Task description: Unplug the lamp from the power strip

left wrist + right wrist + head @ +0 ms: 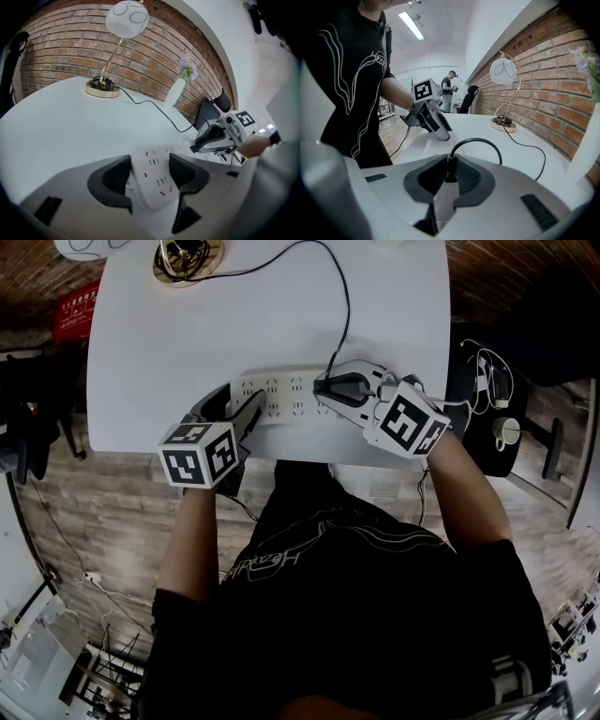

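Observation:
A white power strip [281,396] lies near the front edge of the white table [187,343]. My left gripper [251,412] is shut on the strip's left end; in the left gripper view its pads [185,171] press both sides of the strip [152,183]. My right gripper [330,388] is shut on the black plug [450,168], which sits at the strip's right part. The black cord [345,306] runs from the plug to the lamp's gold base [187,259]. The lamp [504,70] has a white globe shade.
A white vase with flowers [177,91] stands by the brick wall on the table's right side. A black chair with cables [487,413] is right of the table. The table's front edge [169,450] is just under both grippers. A person [450,89] stands far behind.

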`<state>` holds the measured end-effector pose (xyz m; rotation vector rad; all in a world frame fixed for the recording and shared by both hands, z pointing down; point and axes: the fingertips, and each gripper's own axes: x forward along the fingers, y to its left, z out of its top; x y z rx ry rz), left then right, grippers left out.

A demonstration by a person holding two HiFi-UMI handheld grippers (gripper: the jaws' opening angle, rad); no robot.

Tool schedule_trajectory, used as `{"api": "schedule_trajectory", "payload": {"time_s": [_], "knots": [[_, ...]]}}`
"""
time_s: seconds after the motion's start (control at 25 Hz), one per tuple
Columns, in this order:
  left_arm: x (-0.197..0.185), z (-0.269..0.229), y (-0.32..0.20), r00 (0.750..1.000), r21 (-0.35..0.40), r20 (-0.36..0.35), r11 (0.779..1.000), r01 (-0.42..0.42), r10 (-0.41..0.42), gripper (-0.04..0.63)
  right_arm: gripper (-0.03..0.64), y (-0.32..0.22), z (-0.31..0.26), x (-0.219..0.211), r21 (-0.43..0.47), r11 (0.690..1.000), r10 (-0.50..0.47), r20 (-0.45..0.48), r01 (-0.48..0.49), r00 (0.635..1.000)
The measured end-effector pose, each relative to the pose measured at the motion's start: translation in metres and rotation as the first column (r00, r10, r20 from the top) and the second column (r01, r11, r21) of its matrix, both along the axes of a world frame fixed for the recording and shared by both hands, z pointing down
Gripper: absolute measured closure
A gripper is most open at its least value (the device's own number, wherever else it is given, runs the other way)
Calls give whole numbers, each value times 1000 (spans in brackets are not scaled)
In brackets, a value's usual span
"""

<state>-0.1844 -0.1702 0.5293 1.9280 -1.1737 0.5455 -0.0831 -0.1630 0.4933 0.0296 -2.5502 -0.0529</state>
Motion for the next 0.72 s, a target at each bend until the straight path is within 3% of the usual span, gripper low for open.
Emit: {"api": "schedule_trajectory", "payload": {"time_s": [0.72], "knots": [[0,-1,0,999,13,16,999,-34,33,333,588,-1,-1,1,-43,999,26,36,-25,999]]}}
